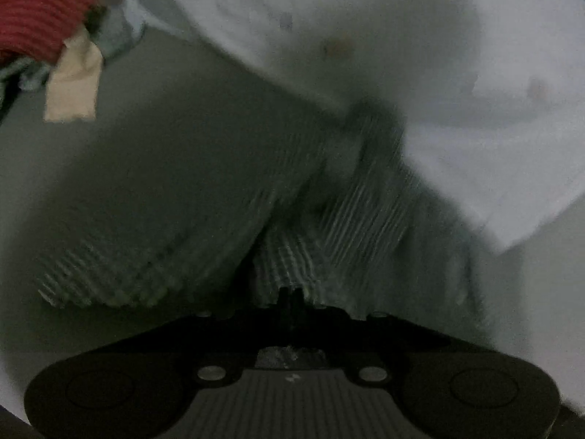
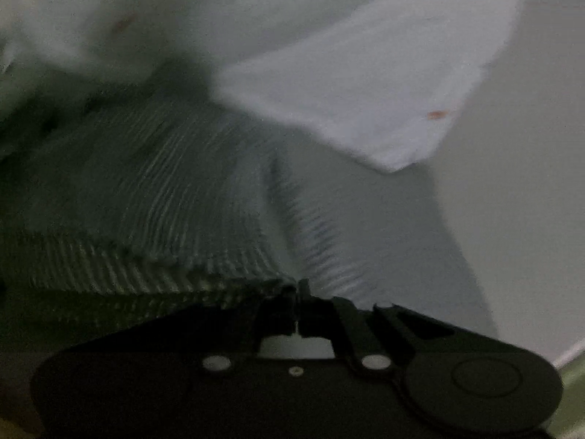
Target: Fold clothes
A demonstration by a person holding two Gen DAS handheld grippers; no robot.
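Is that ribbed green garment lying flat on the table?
No: the ribbed green garment hangs bunched from the shut right gripper, lifted off the table.

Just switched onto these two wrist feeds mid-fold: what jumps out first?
The ribbed grey-green knit garment fills the lower middle of both views, its edge pinched in the shut left gripper and right gripper. Behind it lies a white cloth with small orange spots. A red knit item sits in the left view's top-left corner.

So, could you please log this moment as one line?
step: fold | left gripper: shut on ribbed knit | right gripper: shut on knit hem | white cloth: behind
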